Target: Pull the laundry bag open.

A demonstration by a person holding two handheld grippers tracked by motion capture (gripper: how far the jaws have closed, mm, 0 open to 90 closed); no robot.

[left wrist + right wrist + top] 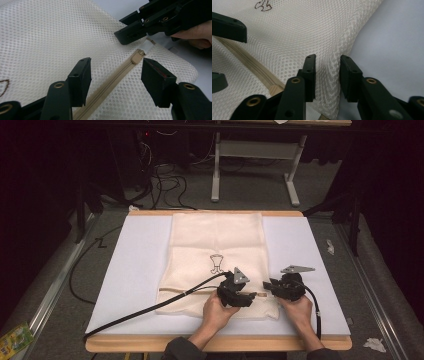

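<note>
White tabletop (135,270), mesh bag (215,240) lengthwise away, zipper (110,85) crosswise, left claw (116,77) open astride it, right claw (327,77) pinching bag's edge

I am seeing the mesh bag (216,255) lying on the desk (300,250), its zipper (110,82) running along the near edge.

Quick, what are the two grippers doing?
Left gripper: open, straddling the zipper.
Right gripper: pinching a fold of the mesh bag.
</note>
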